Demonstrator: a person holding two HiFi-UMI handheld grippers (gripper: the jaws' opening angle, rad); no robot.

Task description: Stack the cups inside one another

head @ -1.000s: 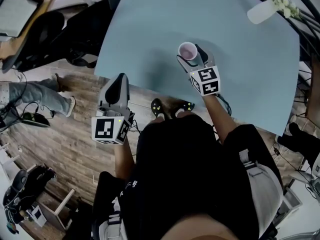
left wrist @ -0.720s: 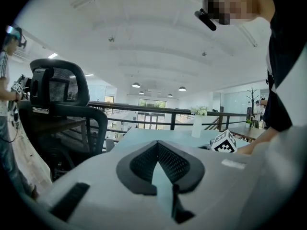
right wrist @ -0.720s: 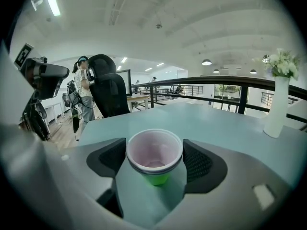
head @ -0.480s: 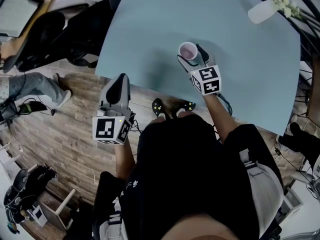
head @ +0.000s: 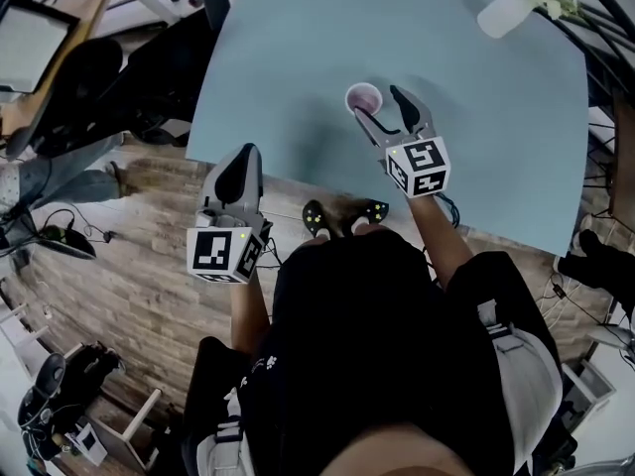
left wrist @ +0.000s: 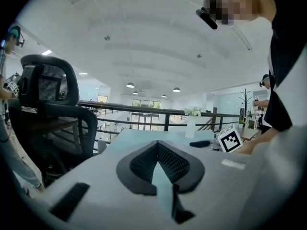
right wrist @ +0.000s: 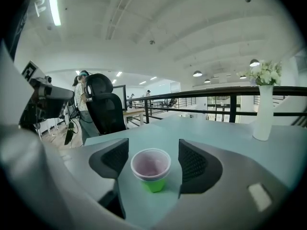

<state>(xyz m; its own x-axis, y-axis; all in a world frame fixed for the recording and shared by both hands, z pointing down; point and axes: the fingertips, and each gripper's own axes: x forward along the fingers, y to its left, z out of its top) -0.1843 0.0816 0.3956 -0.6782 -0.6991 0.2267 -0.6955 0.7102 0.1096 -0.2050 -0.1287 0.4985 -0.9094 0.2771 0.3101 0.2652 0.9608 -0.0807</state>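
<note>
The stack of cups (head: 364,98), one nested inside the other, stands on the tabletop (head: 298,38) toward its 6 o'clock edge. The right claw (head: 379,107) comes in from 5 o'clock. Its jaws have just closed a little, with the stack between them and untouched on either side. A vase (head: 511,10) stands at the far 1 o'clock corner. The left claw (head: 244,157) is at 8 o'clock of the stack, at the tabletop's near edge, its body over the floor (head: 129,266). A chair (head: 89,77) stands off the tabletop at 9 o'clock.
</note>
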